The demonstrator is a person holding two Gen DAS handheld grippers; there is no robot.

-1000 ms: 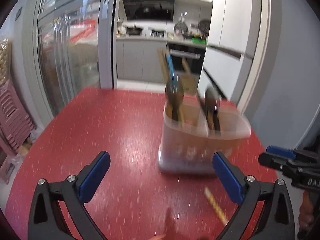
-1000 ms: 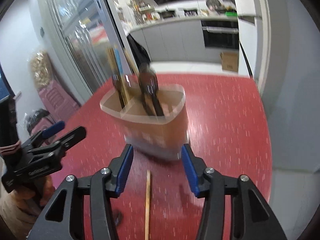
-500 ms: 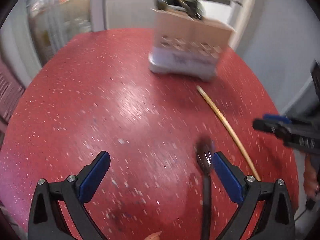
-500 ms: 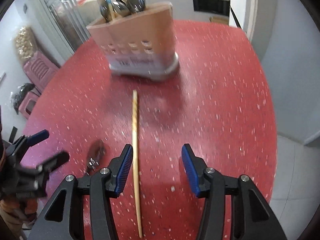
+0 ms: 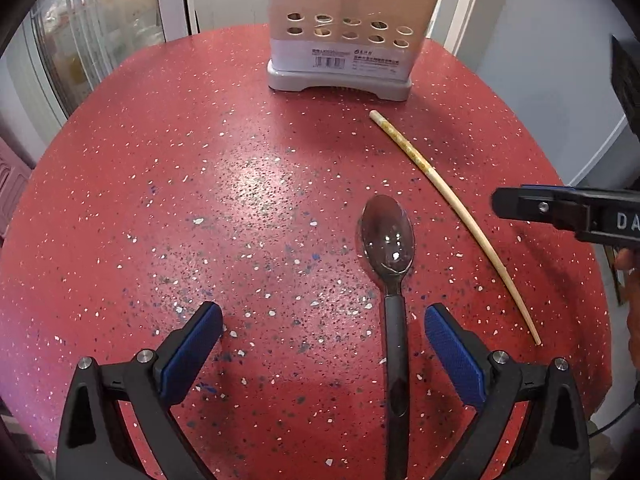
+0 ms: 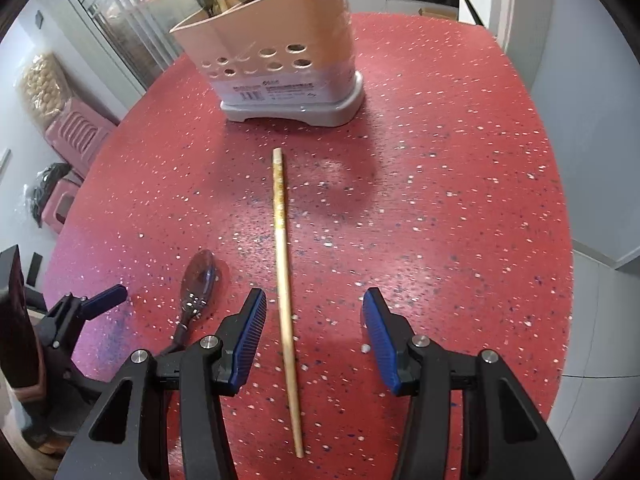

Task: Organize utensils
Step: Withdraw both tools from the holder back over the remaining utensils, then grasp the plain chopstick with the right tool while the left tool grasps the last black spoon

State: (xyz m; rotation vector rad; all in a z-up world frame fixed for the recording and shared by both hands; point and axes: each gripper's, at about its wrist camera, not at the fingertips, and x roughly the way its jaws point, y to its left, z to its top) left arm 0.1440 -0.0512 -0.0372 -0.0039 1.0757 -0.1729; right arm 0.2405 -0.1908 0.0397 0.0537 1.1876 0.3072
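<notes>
A beige utensil holder [image 5: 344,28] [image 6: 276,52] stands at the far side of the round red table [image 5: 200,184] [image 6: 440,184], with several spoons and sticks in it. A dark spoon [image 5: 390,272] [image 6: 196,284] lies on the table, its handle running between the pads of my left gripper [image 5: 324,340], nearer the right pad. That gripper is open and touches nothing. A single wooden chopstick [image 5: 448,208] [image 6: 285,280] lies lengthwise between the jaws of my right gripper [image 6: 314,328], which is open above it and closer to it with its left pad.
Glass sliding doors [image 5: 92,40] and a kitchen lie behind the table. Pink plastic stools [image 6: 76,136] stand on the floor at the left. A grey wall [image 6: 592,80] is close on the right. The table's edge curves just beyond both grippers.
Both grippers have tilted down and sunk toward the table. The holder slid up toward the top of both views, while the spoon and the chopstick came between the jaws.
</notes>
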